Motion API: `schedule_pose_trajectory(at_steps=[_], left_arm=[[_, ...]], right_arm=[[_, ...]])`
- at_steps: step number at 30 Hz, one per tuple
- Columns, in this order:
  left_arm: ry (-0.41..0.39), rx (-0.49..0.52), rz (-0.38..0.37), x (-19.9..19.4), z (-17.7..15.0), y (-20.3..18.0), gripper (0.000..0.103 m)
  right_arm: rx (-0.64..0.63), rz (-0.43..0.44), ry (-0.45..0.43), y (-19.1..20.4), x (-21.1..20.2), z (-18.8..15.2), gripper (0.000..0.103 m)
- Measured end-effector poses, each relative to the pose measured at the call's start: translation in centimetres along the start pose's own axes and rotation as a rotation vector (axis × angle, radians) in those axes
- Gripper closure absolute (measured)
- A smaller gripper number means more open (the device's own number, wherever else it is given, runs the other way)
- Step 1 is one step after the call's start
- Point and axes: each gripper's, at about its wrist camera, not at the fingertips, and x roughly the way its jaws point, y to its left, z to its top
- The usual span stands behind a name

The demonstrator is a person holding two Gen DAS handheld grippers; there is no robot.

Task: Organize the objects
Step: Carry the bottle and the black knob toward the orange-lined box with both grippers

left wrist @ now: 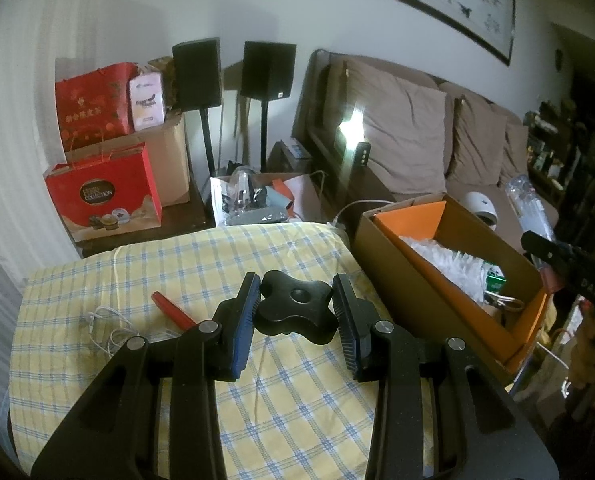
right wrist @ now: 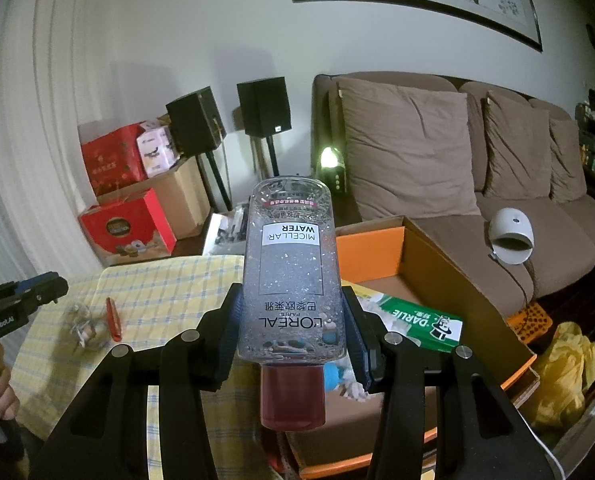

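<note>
My left gripper (left wrist: 296, 305) is shut on a black star-shaped knob (left wrist: 295, 307) and holds it just above the yellow checked cloth (left wrist: 177, 264). My right gripper (right wrist: 291, 322) is shut on a clear L'Oreal micellar water bottle (right wrist: 289, 272), cap toward the camera, held near the left wall of an open cardboard box with an orange lining (right wrist: 371, 252). The box also shows in the left wrist view (left wrist: 401, 264), right of the cloth. A red pen (left wrist: 173, 310) and a white cable (left wrist: 105, 328) lie on the cloth, left of my left gripper.
The box holds a green Darlie toothpaste carton (right wrist: 421, 320) and white packing (left wrist: 445, 260). A brown sofa (right wrist: 437, 168) with cushions stands behind. Red gift bags (left wrist: 101, 188), cardboard boxes and two black speakers (left wrist: 233, 72) are at the back left.
</note>
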Motion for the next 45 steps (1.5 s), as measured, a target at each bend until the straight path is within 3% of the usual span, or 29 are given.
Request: schedule_pose_trajectory(at_steps=[45], left_arm=[[0.029,0.045,-0.055,0.4,-1.1,-3.5,0.069]], right_arm=[[0.046,-0.056,-0.001,-2.9,-0.4,0.1,0.055]])
